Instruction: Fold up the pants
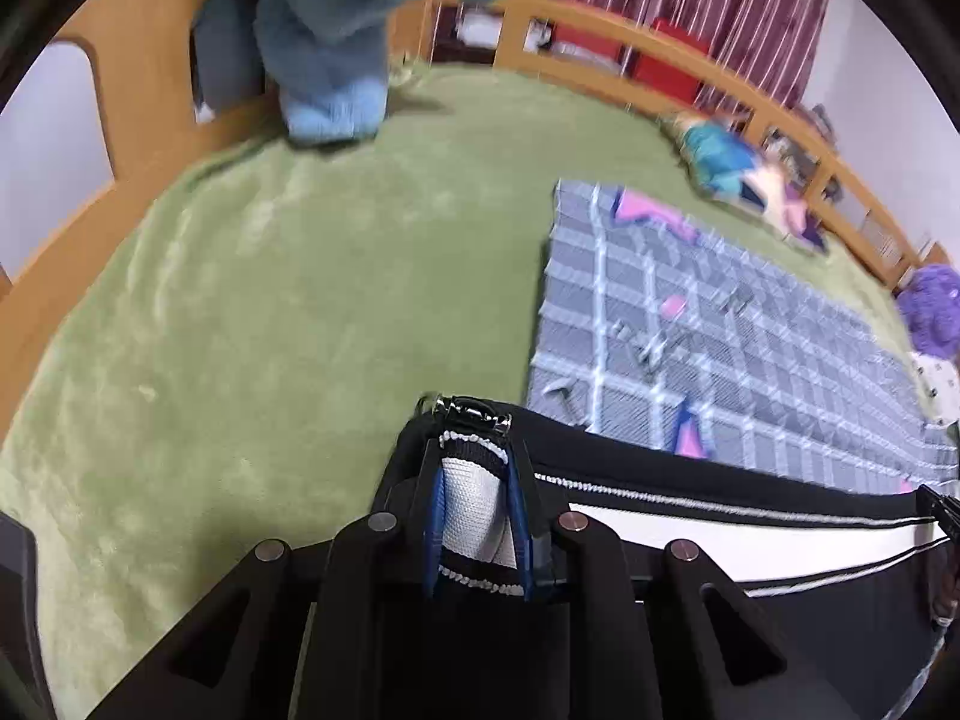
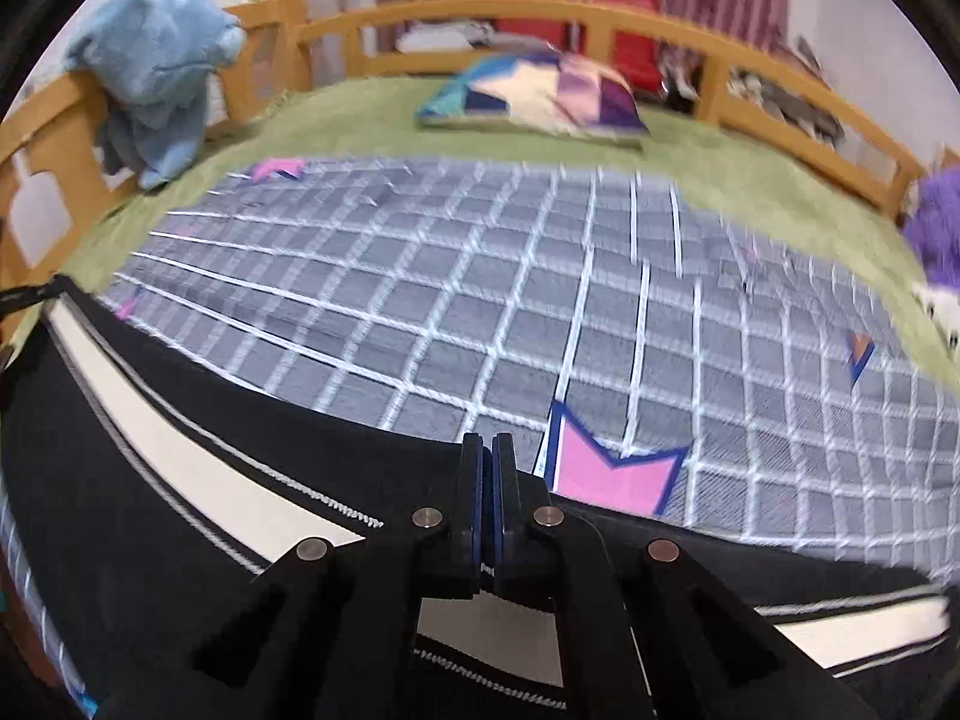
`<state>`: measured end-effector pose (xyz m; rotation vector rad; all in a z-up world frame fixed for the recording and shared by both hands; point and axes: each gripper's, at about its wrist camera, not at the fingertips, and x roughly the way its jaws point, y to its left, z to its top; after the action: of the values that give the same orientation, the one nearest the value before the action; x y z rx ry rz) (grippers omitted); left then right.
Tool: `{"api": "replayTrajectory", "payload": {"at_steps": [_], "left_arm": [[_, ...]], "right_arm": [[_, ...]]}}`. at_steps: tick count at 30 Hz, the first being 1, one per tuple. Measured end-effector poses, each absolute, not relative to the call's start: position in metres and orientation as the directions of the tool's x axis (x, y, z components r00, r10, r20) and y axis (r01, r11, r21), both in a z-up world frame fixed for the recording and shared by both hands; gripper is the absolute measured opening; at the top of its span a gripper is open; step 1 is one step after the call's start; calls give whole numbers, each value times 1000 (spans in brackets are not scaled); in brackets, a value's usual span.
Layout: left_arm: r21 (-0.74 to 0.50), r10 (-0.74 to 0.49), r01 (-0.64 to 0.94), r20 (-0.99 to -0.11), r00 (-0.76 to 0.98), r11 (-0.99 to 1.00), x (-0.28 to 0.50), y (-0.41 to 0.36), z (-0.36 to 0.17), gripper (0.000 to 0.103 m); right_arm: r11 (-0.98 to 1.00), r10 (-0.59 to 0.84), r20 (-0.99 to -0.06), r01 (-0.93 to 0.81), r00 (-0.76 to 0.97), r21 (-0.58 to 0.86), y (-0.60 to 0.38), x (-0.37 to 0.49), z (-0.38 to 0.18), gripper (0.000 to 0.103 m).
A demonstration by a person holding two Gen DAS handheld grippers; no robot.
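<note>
The pants [image 1: 690, 468] are black with a white side stripe. In the left wrist view my left gripper [image 1: 474, 462] is shut on a bunched end of them with a metal clasp at its tip, and the fabric stretches away to the right. In the right wrist view my right gripper [image 2: 487, 450] is shut on the black edge of the pants [image 2: 180, 450], which runs from far left to lower right, held just above the bed.
A grey checked quilt [image 2: 480, 276] with pink stars lies on the green blanket [image 1: 270, 300]. A blue plush toy [image 2: 156, 72] hangs on the wooden bed rail [image 2: 540, 6]. A patterned pillow [image 2: 540, 90] lies at the back, and a purple plush [image 2: 936, 228] sits right.
</note>
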<state>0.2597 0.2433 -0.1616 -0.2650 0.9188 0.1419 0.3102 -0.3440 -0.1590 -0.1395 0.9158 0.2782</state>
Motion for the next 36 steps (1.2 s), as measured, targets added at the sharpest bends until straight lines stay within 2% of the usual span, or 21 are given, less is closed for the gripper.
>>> {"api": "replayTrajectory", "payload": {"at_steps": [4,5,9,10,11,12,13,14,16,18,20,22,23,27,30,33,36], "left_arm": [[-130,43,-260,-821,569,957,265,238,-172,29],[-105,65,-264,-823,564,959,264,236,-167,39],[-40,106,-213,-771,628,976,247,217,-138,59],[-36,96,-186,-753,651,982,243,209,-132,65],[-39,76,-154,-735,673,987,241,200,-127,66],[-44,49,-116,-722,691,992,239,190,-125,67],[-51,4,-58,-717,697,997,240,175,-127,72],[-41,-7,-33,-724,690,999,244,164,-131,76],[39,59,-45,-758,650,998,256,148,-154,76],[141,168,-92,-808,565,986,276,148,-187,78],[9,96,-151,-810,579,989,277,171,-184,78],[-25,87,-191,-827,556,981,272,183,-169,72],[-33,79,-188,-827,556,982,265,184,-162,72],[36,90,-103,-805,586,994,217,170,-145,72],[110,168,-132,-772,613,985,170,176,-138,72],[88,184,-179,-744,642,980,140,194,-124,72],[50,184,-231,-776,604,972,125,220,-131,72]], "right_arm": [[972,107,-828,-232,551,-29,-335,320,-201,5],[973,92,-818,-225,569,-47,-333,318,-199,5],[981,74,-785,-185,615,-52,-349,302,-169,13],[986,69,-763,-158,642,-44,-357,294,-159,27],[992,58,-746,-121,664,-31,-369,286,-154,48],[995,39,-746,-91,665,-30,-379,282,-154,55],[998,12,-763,-60,646,-36,-389,281,-162,55],[998,-9,-786,-43,619,-44,-396,284,-173,49],[998,-33,-831,-18,555,-52,-403,296,-204,47],[999,-21,-802,-11,597,-34,-405,297,-203,48],[1000,-13,-817,12,576,-7,-408,300,-195,47],[999,-29,-799,44,601,-3,-410,291,-181,47],[999,-38,-792,53,610,-7,-407,286,-177,48],[997,-31,-787,70,617,15,-407,253,-164,50],[996,-47,-781,89,623,11,-400,219,-160,50],[995,-36,-777,95,628,31,-393,187,-158,50],[994,-42,-780,106,624,32,-386,167,-157,49]]}}
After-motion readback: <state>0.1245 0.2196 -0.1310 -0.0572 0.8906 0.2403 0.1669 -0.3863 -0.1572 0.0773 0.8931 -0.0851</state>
